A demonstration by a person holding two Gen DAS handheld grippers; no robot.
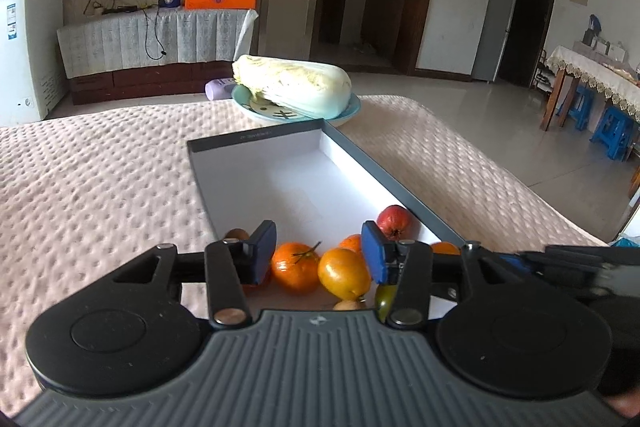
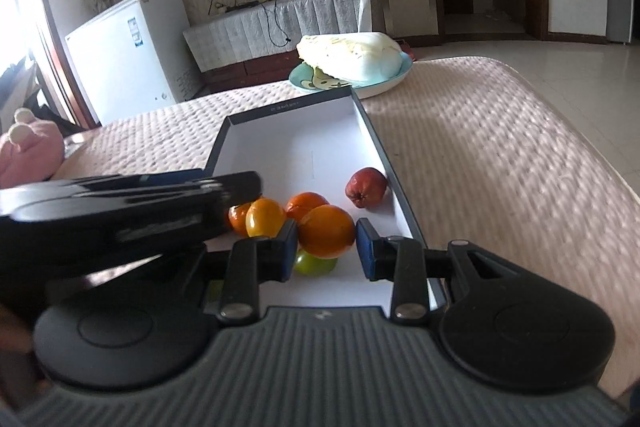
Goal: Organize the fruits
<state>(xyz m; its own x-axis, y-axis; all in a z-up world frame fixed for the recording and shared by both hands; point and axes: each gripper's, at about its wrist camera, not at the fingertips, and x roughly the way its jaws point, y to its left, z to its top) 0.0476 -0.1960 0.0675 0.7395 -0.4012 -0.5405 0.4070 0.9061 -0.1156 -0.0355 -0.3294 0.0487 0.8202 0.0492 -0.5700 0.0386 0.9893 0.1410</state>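
Observation:
A shallow grey box with a white floor (image 1: 280, 183) (image 2: 304, 147) lies on the pink quilted table. Several fruits sit at its near end: a tangerine with a stem (image 1: 295, 267), a yellow-orange fruit (image 1: 344, 273) (image 2: 265, 217), a red apple (image 1: 395, 222) (image 2: 366, 186), an orange (image 2: 326, 231), a green fruit (image 2: 314, 263). My left gripper (image 1: 319, 253) is open above the tangerine and the yellow fruit. My right gripper (image 2: 326, 249) is open, with its pads on either side of the orange; I cannot tell if they touch it.
A napa cabbage (image 1: 292, 85) (image 2: 352, 57) lies on a blue plate (image 1: 348, 113) just beyond the box's far end. A pink plush (image 2: 28, 151) sits at the table's left edge. The left gripper (image 2: 120, 211) crosses the right wrist view.

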